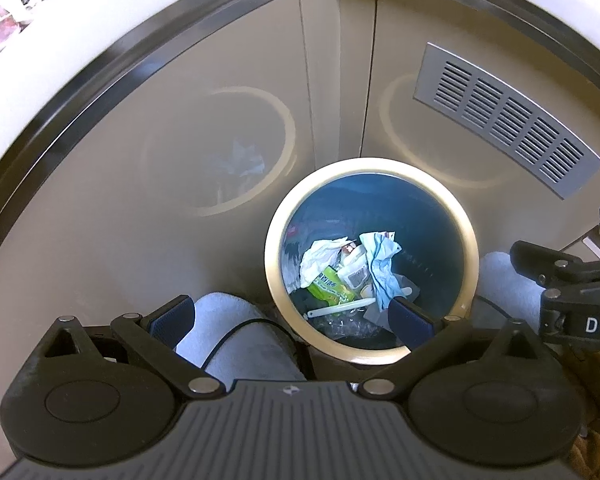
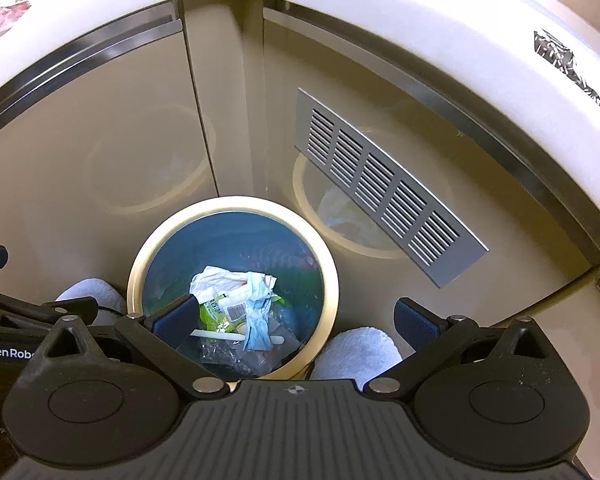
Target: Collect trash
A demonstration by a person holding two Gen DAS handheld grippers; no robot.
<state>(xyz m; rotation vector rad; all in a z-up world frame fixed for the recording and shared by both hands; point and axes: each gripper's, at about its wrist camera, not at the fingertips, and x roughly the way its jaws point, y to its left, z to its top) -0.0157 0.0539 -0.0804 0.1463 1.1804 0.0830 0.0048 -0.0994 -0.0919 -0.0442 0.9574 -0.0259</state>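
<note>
A slatted metal vent point(image 2: 384, 188) sits in glossy beige cabinet doors point(image 1: 180, 120).

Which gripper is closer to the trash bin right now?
Neither clearly. The left gripper hangs open with its right finger over the bin; the right gripper hangs open with its left finger over it.

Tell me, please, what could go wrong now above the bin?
1. Both tongs, left and right, hang open beside each other over the bin, so they may bump together.
2. The bin stands tight in the cabinet corner, and a tong may hit its rim.
3. The white slippers touch the bin and might push it.
</note>
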